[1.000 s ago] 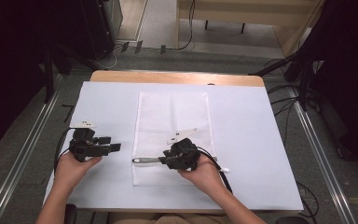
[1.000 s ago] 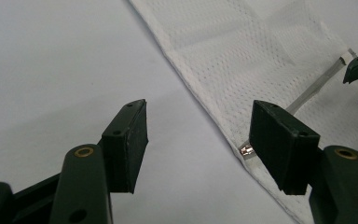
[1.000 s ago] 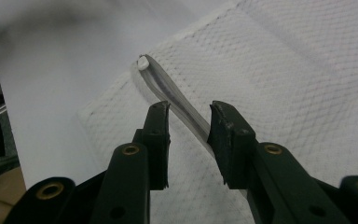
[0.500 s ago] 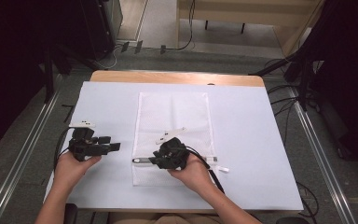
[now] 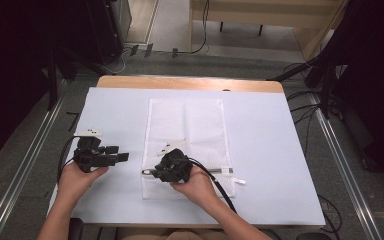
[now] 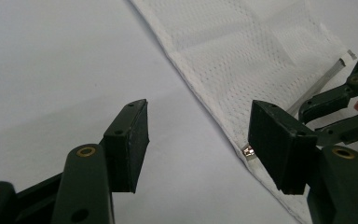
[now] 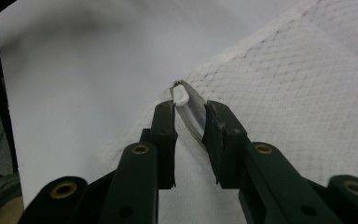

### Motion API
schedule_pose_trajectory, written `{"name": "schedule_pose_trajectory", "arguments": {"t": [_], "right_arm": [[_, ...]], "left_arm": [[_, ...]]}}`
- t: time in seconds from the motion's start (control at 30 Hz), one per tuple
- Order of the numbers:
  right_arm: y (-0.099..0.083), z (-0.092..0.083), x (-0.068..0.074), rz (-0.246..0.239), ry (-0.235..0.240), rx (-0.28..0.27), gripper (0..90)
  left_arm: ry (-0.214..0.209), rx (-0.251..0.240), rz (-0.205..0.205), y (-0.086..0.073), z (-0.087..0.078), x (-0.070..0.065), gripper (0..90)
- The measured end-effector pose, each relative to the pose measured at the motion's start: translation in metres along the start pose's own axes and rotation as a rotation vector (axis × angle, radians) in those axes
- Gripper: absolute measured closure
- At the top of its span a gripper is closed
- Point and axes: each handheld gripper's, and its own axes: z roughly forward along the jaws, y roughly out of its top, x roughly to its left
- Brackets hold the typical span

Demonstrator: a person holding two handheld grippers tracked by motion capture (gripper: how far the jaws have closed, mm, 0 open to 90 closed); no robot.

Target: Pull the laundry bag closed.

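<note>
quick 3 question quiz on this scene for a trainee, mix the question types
1. True or false: the mesh bag lies flat on the white sheet.
2. Which gripper has the zipper pull between its jaws? A) left gripper B) right gripper
3. Fill in: the left gripper's jaws stand ____.

Key: 1 true; 2 B; 3 open, nothing between them.

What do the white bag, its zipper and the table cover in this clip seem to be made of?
The bag looks like white synthetic mesh: a fine grid of holes, with a stitched solid hem. Its zipper appears to have a grey, slightly shiny track, plastic or metal, and a matte white plastic-looking end; the small stop at the edge glints like metal. The table cover seems smooth, matte white sheet, paper or vinyl.
</note>
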Motion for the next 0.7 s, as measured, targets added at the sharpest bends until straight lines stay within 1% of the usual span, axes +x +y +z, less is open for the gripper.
{"name": "schedule_pose_trajectory", "arguments": {"t": [0.1,0.37,0.4,0.47,0.53,0.7], "right_arm": [[0.000,0.004,0.000,0.016,0.011,0.008,75.3],[-0.001,0.018,0.002,0.021,0.026,0.032,75.0],[-0.001,0.019,0.002,0.016,0.022,0.033,74.9],[-0.002,0.021,0.002,0.023,0.021,0.040,74.3],[-0.002,0.023,0.001,0.022,0.019,0.036,74.1],[0.000,0.028,0.000,0.036,0.030,0.031,73.9]], "left_arm": [[-0.001,-0.001,0.003,0.000,0.000,0.000,38.6],[0.001,0.004,0.007,0.000,0.000,0.000,38.5],[-0.001,0.002,0.005,0.000,0.000,0.000,38.5],[0.000,0.002,0.007,0.001,0.000,0.000,38.5],[-0.001,-0.001,0.006,0.000,0.001,0.000,38.5],[0.000,0.000,0.007,0.001,0.001,0.000,38.4]]}}
